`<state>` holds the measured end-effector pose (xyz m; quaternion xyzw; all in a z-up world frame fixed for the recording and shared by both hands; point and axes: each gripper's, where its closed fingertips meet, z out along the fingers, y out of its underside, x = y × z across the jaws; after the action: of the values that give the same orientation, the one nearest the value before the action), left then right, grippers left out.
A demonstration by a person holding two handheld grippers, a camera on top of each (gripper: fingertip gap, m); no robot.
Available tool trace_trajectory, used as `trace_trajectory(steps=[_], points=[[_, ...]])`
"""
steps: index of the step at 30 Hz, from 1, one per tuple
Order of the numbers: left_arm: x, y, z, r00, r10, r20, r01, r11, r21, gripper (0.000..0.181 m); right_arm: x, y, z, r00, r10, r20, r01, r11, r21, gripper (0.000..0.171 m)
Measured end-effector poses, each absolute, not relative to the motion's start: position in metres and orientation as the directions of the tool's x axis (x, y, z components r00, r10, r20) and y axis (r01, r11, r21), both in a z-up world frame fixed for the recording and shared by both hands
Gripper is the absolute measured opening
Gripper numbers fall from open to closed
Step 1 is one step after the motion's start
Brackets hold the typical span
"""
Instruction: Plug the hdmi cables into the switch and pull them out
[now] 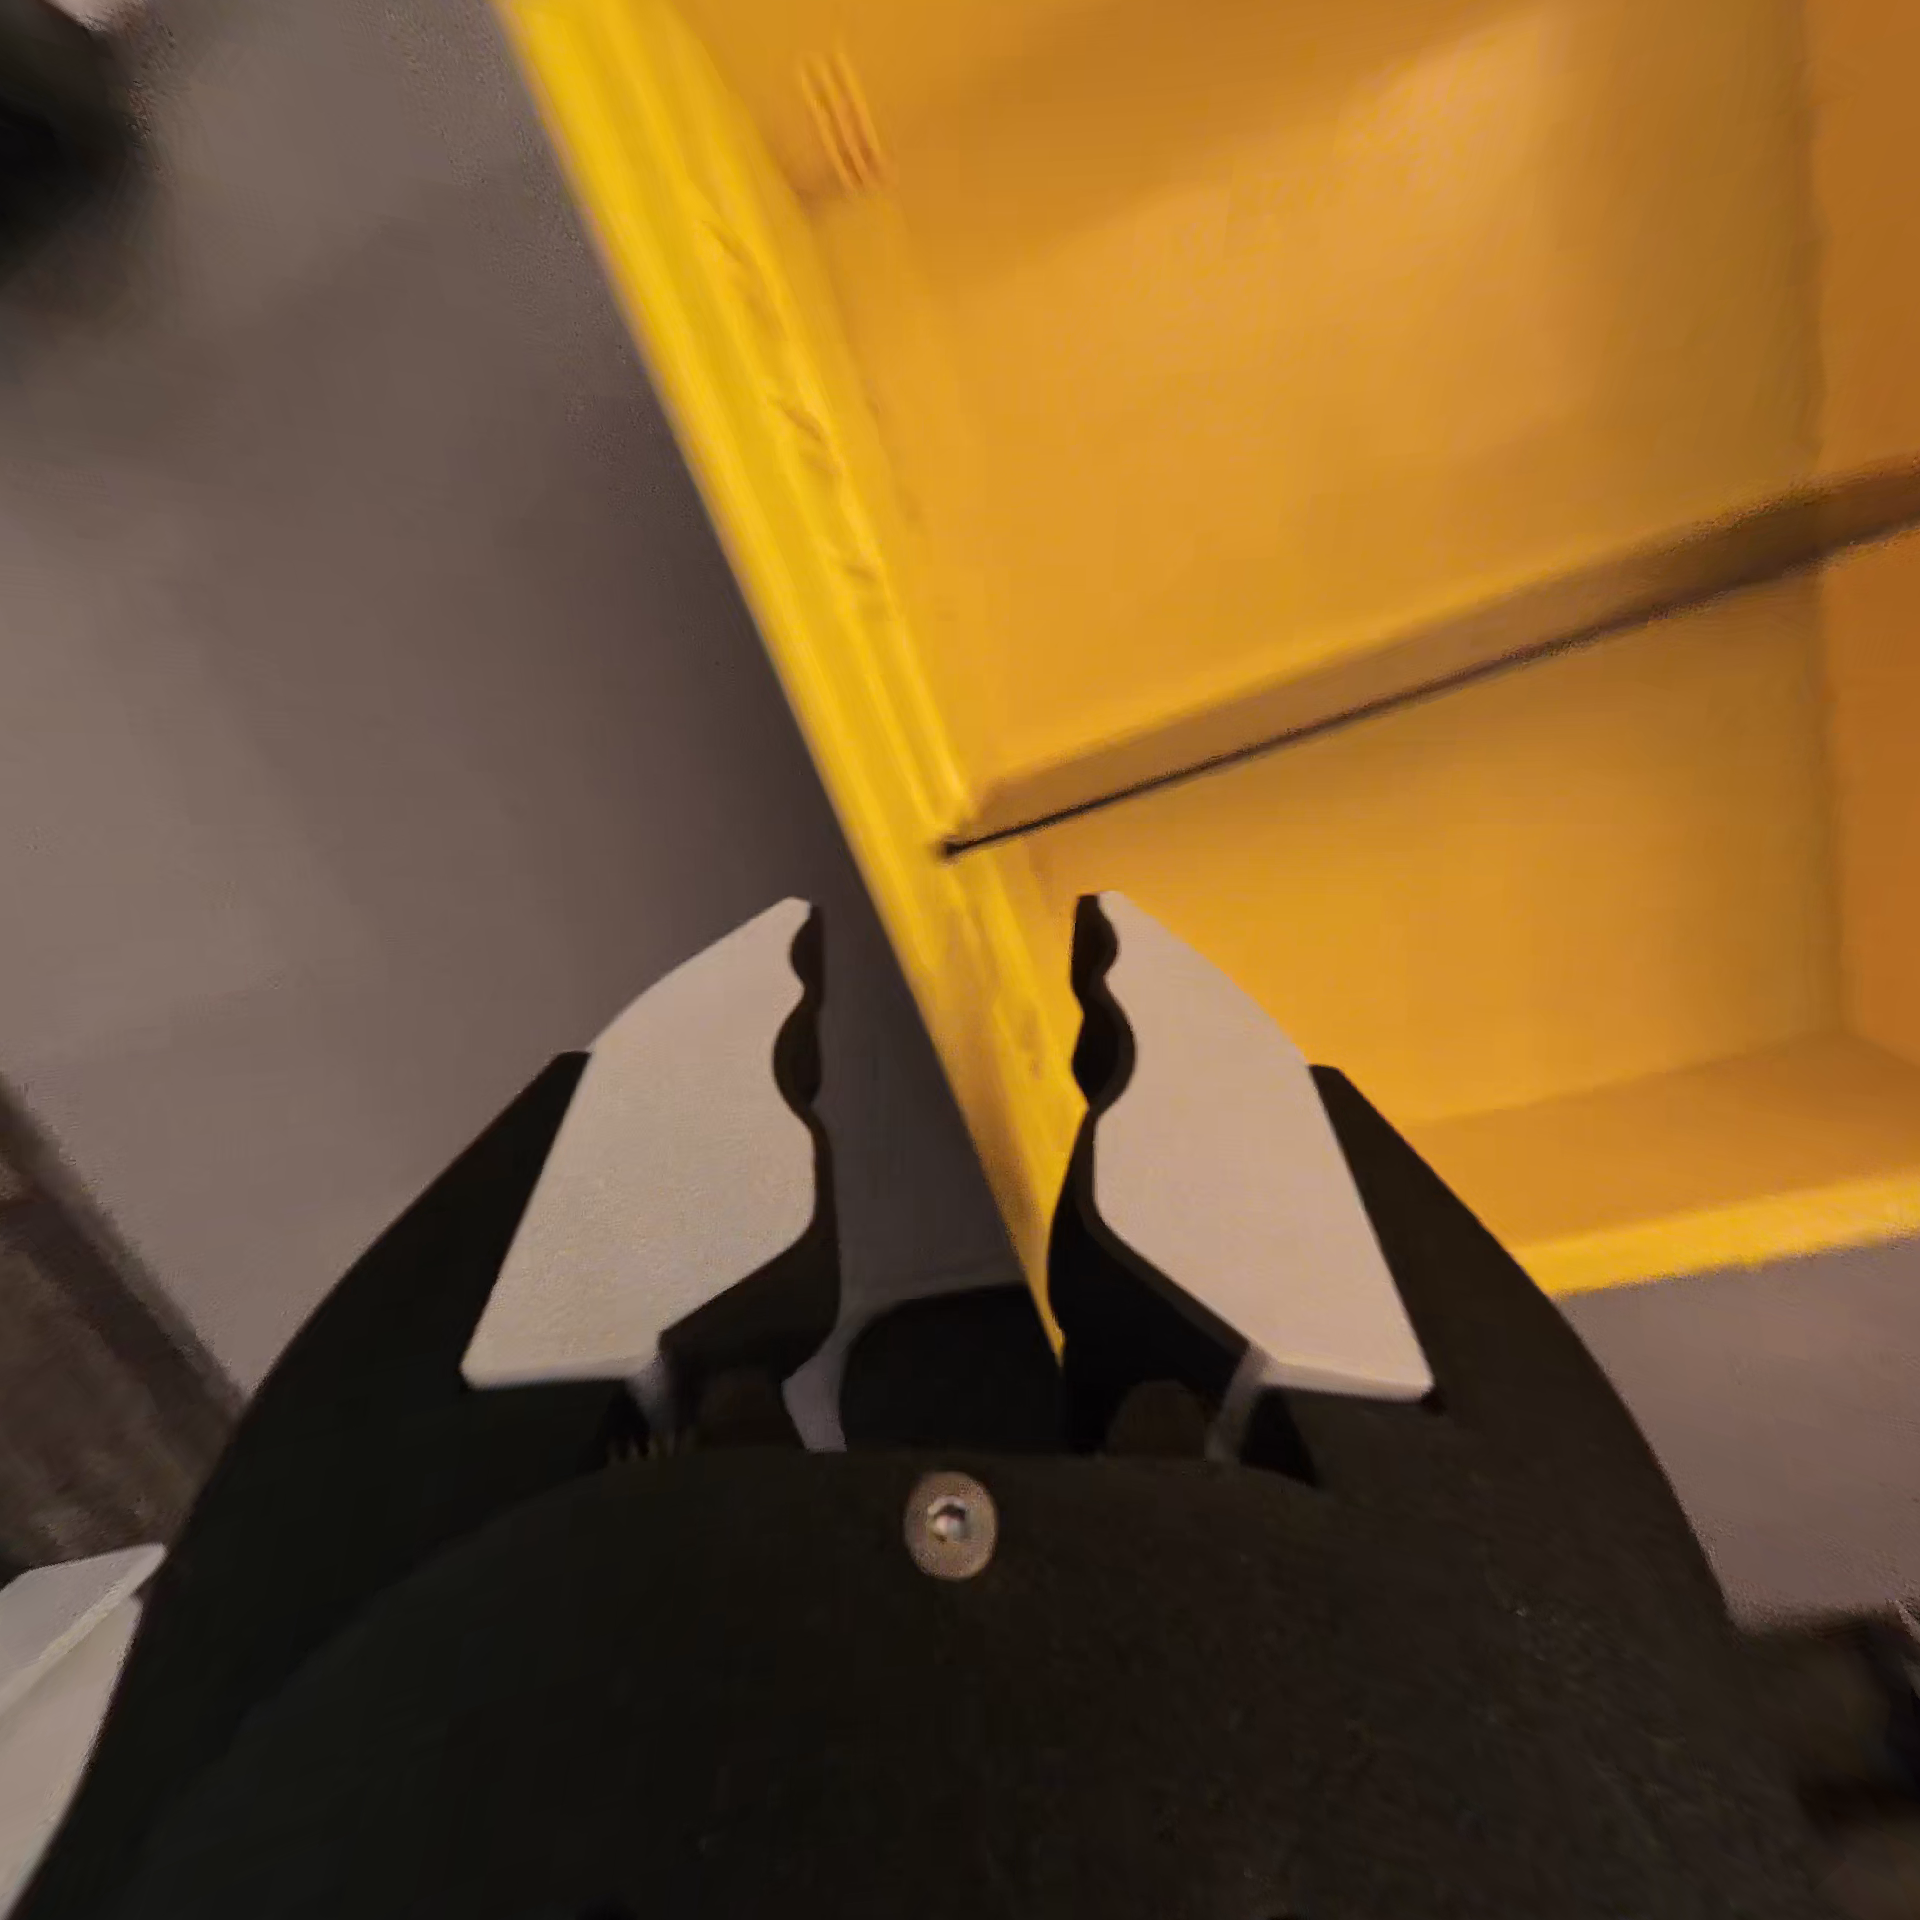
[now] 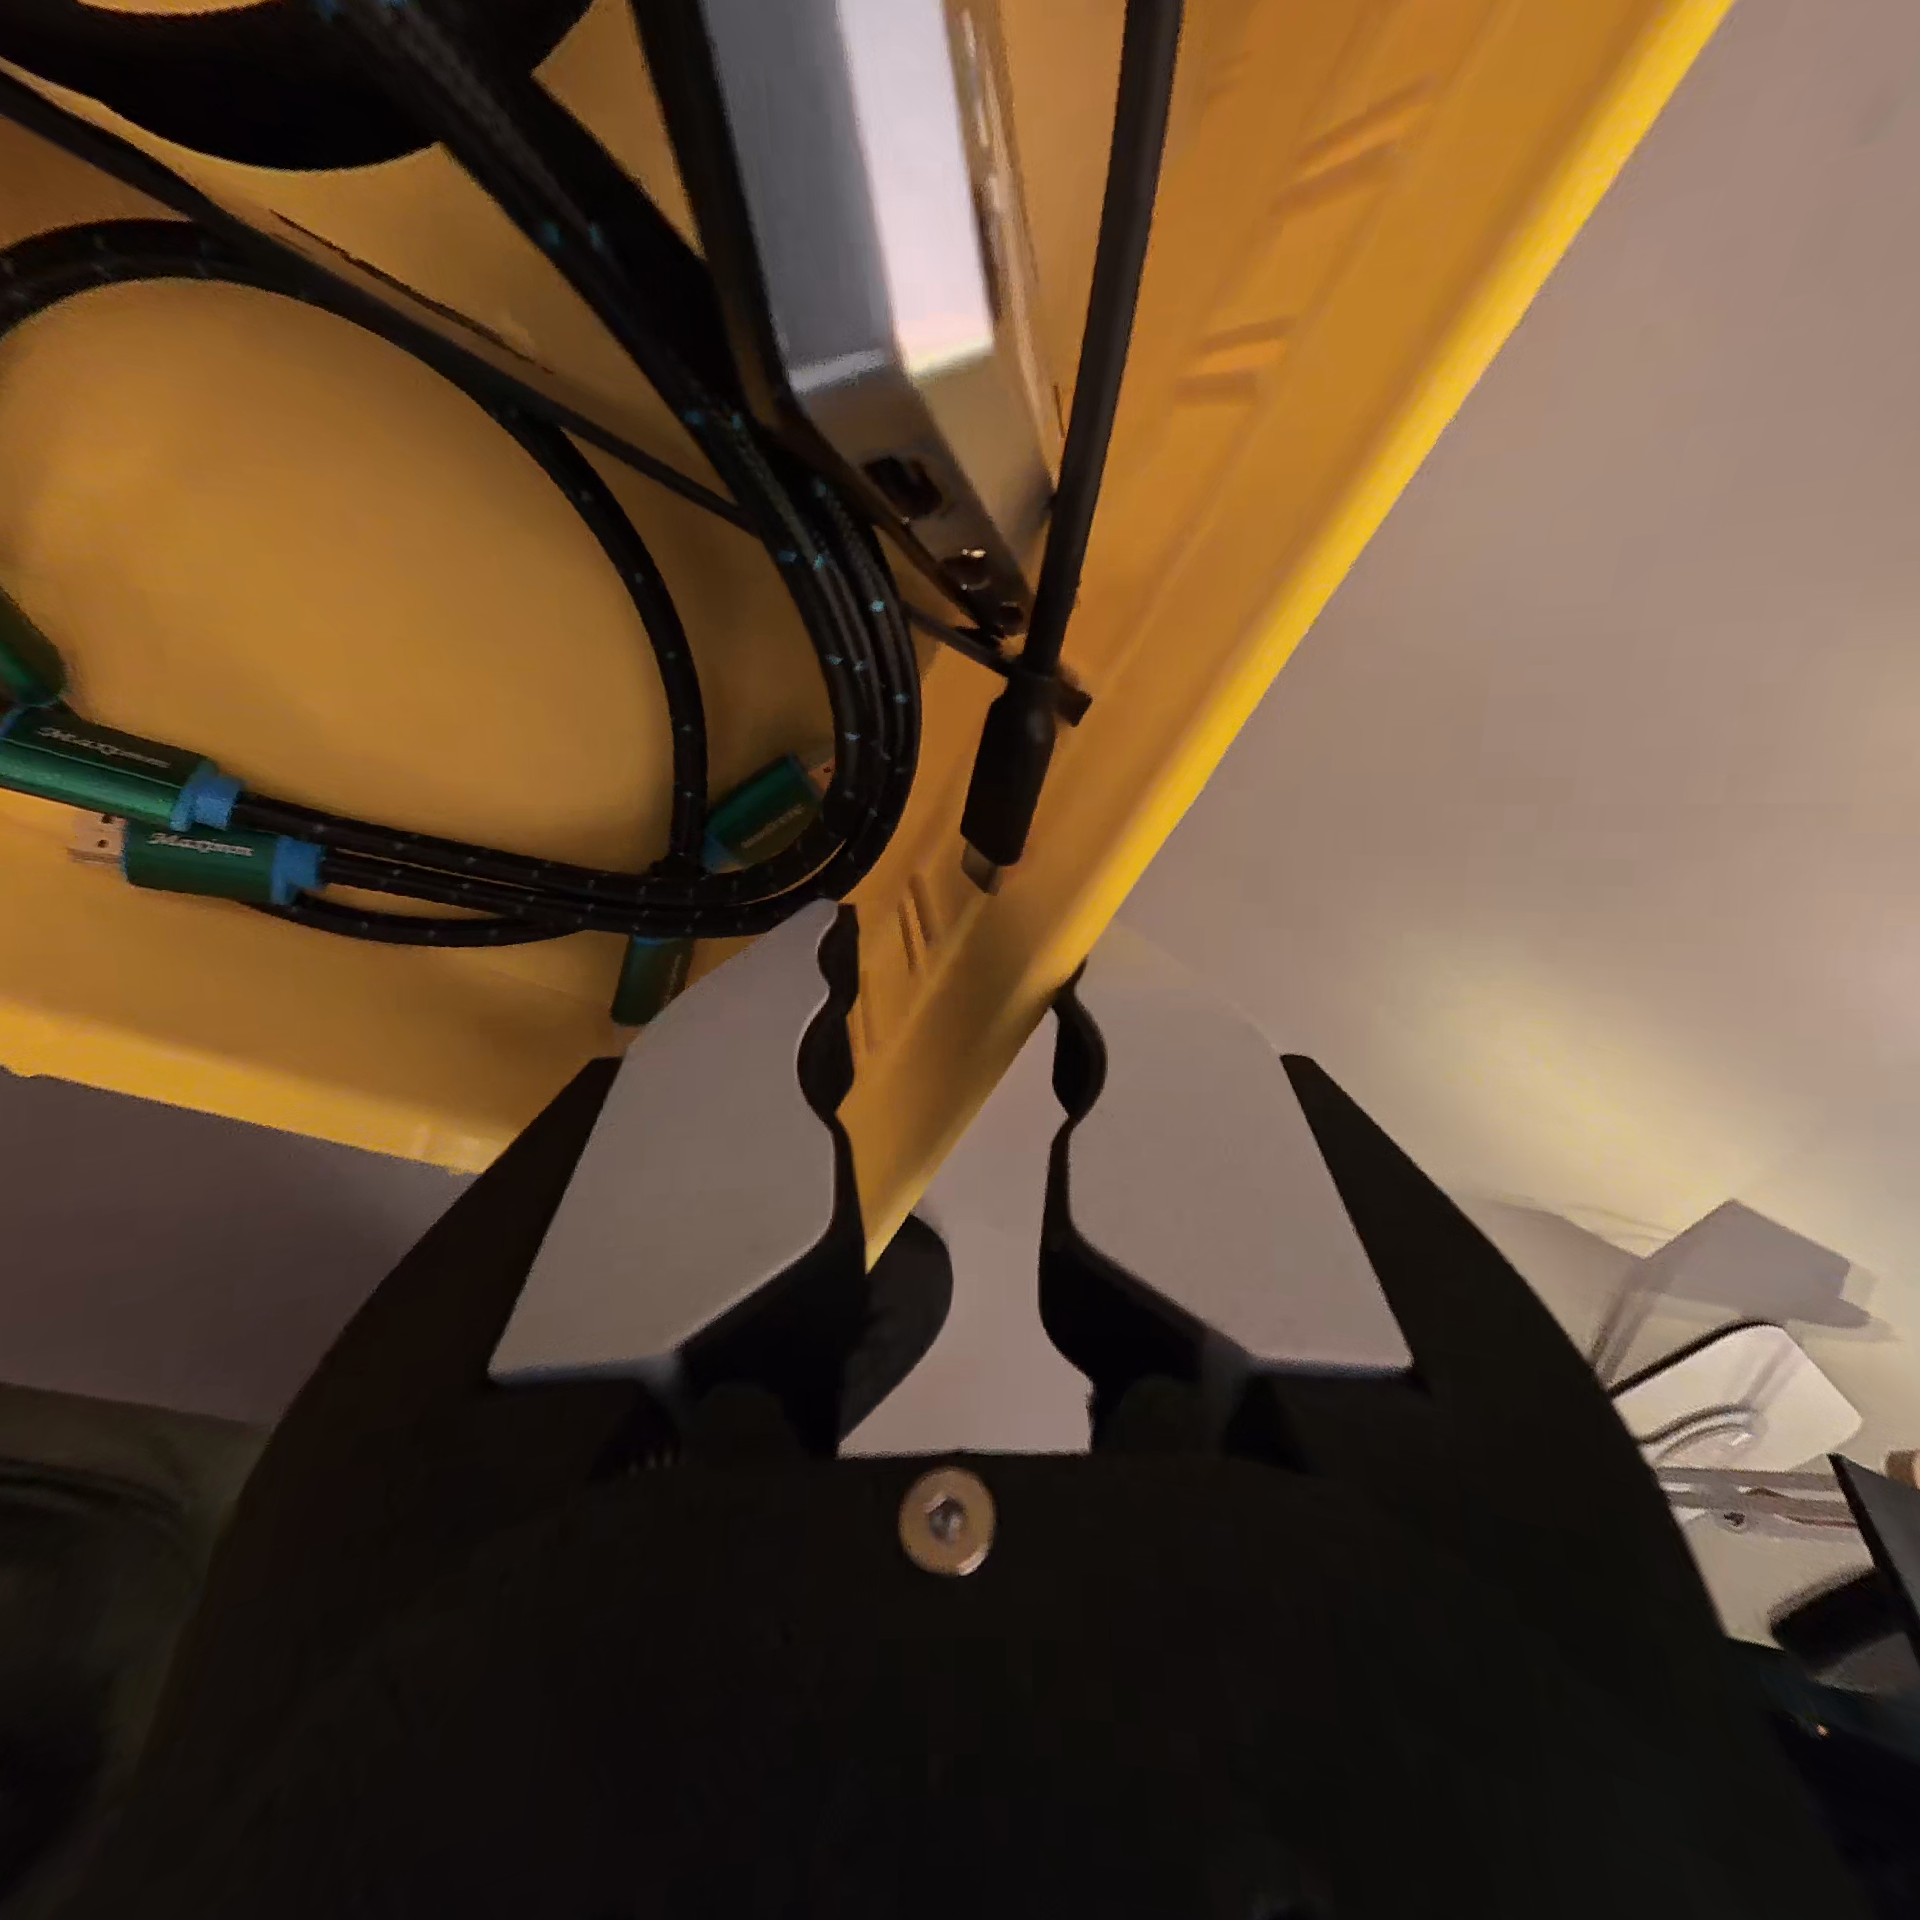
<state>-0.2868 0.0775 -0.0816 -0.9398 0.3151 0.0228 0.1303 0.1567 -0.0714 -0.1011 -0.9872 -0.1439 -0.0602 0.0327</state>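
A yellow bin (image 2: 1299,436) holds several black braided HDMI cables (image 2: 665,644) with green plugs (image 2: 197,857), coiled and loose. None shows plugged in. A grey switch box (image 2: 831,260) lies against the bin's right wall, with an empty port (image 2: 904,483) facing me. A smooth black cable with a small plug (image 2: 1008,769) hangs beside it. My right gripper (image 2: 961,935) is open and straddles that wall, holding nothing. My left gripper (image 1: 945,914) is open and straddles the bin's left rim (image 1: 790,436) beside empty compartments.
A yellow divider (image 1: 1403,665) splits the bin's left part into empty compartments. The bin rests on a grey surface (image 1: 312,623). A white device with cables (image 2: 1745,1403) sits low right of the bin. A pale object (image 1: 62,1662) shows at the lower left edge. My right fingertips sit around 45 cm from my left ones.
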Motion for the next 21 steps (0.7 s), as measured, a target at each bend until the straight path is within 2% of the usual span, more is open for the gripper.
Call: trace_trajectory(steps=[6,10,13,16,17,19,21], points=[[-0.293,0.113,0.018,0.867,-0.35,-0.356,-0.499,-0.6,-0.626,0.068,0.152,-0.067,-0.065,0.963,0.22,0.158,0.248,-0.951,-0.186,0.041],[-0.283,0.112,0.082,0.903,-0.227,-0.366,-0.427,-0.367,-0.826,0.074,0.13,-0.062,-0.022,0.924,0.252,0.286,0.345,-0.873,-0.344,0.043],[-0.278,0.103,0.121,0.929,-0.166,-0.33,-0.357,-0.181,-0.916,0.078,0.101,-0.05,0.017,0.871,0.276,0.406,0.463,-0.737,-0.492,0.043],[-0.276,0.092,0.146,0.941,-0.148,-0.303,-0.313,-0.045,-0.949,0.078,0.052,-0.041,0.048,0.847,0.327,0.419,0.531,-0.554,-0.641,0.043],[-0.275,0.089,0.151,0.942,-0.153,-0.3,-0.305,-0.014,-0.952,0.078,0.034,-0.037,0.059,0.843,0.341,0.415,0.536,-0.474,-0.699,0.047],[-0.276,0.085,0.159,0.947,-0.153,-0.283,-0.281,0.031,-0.959,0.081,0.0,-0.027,0.088,0.856,0.324,0.403,0.492,-0.271,-0.827,0.081],[-0.278,0.083,0.163,0.952,-0.154,-0.265,-0.259,0.057,-0.964,0.088,-0.023,-0.025,0.115,0.871,0.288,0.399,0.436,-0.079,-0.896,0.082]])
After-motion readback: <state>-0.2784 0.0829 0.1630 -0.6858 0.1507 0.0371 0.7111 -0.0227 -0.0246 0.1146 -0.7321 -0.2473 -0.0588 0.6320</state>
